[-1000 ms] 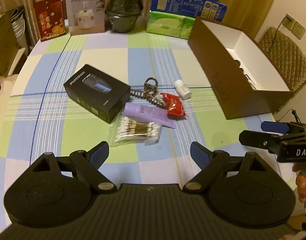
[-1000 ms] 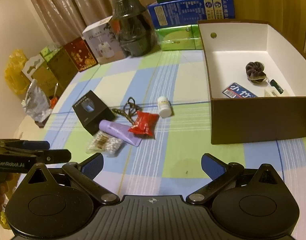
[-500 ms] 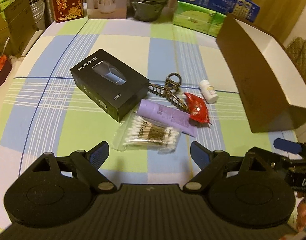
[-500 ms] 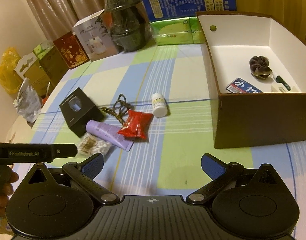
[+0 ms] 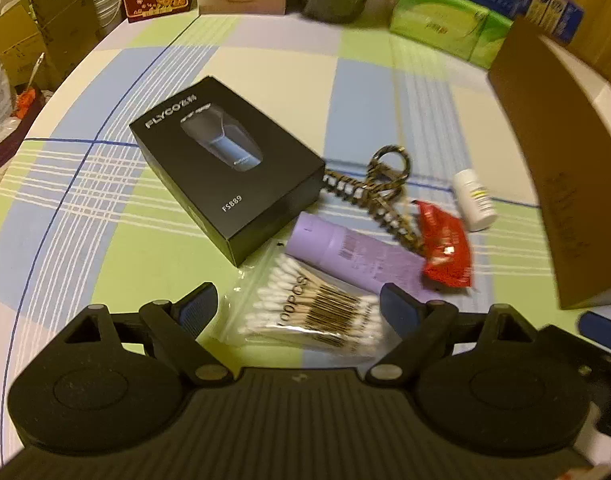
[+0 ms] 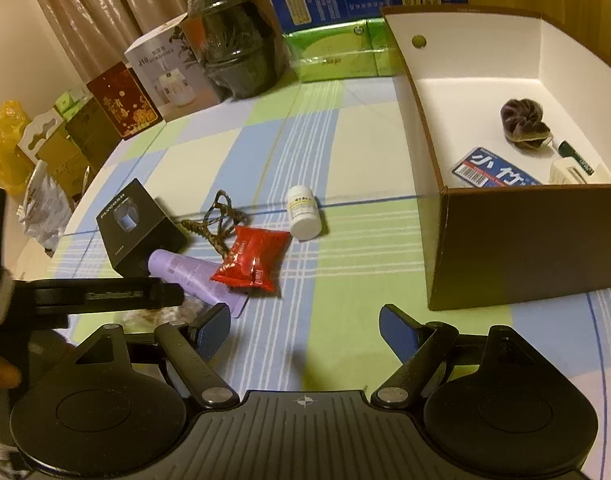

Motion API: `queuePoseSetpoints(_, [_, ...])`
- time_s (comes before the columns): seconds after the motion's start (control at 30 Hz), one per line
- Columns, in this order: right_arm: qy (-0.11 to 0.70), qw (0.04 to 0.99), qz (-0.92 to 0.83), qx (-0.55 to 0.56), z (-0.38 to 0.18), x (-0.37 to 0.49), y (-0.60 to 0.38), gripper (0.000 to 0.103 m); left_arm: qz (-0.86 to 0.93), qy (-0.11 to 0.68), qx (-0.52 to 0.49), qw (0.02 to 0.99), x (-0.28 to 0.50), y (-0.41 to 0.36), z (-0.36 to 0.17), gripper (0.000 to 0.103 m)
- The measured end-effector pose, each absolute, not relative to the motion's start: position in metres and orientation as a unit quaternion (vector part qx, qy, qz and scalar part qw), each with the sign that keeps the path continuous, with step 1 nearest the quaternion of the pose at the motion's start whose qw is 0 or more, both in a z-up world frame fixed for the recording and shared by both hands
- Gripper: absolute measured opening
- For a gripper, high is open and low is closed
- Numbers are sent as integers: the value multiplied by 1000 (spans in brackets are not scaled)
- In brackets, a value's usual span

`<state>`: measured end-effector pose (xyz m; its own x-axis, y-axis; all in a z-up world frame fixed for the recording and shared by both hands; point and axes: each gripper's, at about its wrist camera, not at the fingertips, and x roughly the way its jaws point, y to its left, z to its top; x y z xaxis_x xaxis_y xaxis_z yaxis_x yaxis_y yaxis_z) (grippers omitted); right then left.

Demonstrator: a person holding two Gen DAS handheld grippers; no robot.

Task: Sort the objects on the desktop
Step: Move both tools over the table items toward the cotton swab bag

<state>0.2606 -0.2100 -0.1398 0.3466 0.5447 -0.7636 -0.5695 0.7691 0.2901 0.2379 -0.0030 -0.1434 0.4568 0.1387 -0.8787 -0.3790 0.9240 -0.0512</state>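
Checked cloth in blue, green and cream covers the surface [image 5: 265,60], with cartons and a dark wrapped vessel [image 6: 233,40] ranged along its far edge.

Reading left to right in the left wrist view: a black shaver box [image 5: 229,168] lies flat. Just beside its near corner sits a clear bag of cotton swabs [image 5: 309,312]. A purple tube [image 5: 357,256] lies next to it, overlapped at its right end by a red sachet [image 5: 445,248]. A braided cord [image 5: 381,188] runs behind the tube, and a small white bottle [image 5: 475,200] lies on its side further right. The brown storage box [image 6: 525,240] stands at the right and already contains several items.

The left gripper [image 5: 297,304] is spread wide, with nothing pressed. The bag of swabs lies between and just ahead of its fingers, apparently the item in hand. The right gripper [image 6: 305,332] is narrowing over bare cloth, with nothing between its fingers.

Recommendation: bring the left gripper squarely down over the middle of the bag so both pads meet the bundle rather than loose film. Keep the right-hand finger clear of the tube, which lies close. The slippery bag may sag, so a firm pinch before lifting seems advisable.
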Motion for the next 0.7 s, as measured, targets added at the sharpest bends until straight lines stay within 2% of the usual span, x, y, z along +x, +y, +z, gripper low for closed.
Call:
queuePoseSetpoints(0.27, [474, 809, 346, -15, -147, 263, -204, 80, 142, 504, -113, 844, 232, 6, -150, 90])
queuePoseSetpoints(0.7, [490, 795, 356, -19, -156, 265, -198, 80, 169, 522, -104, 830, 167, 59, -138, 87])
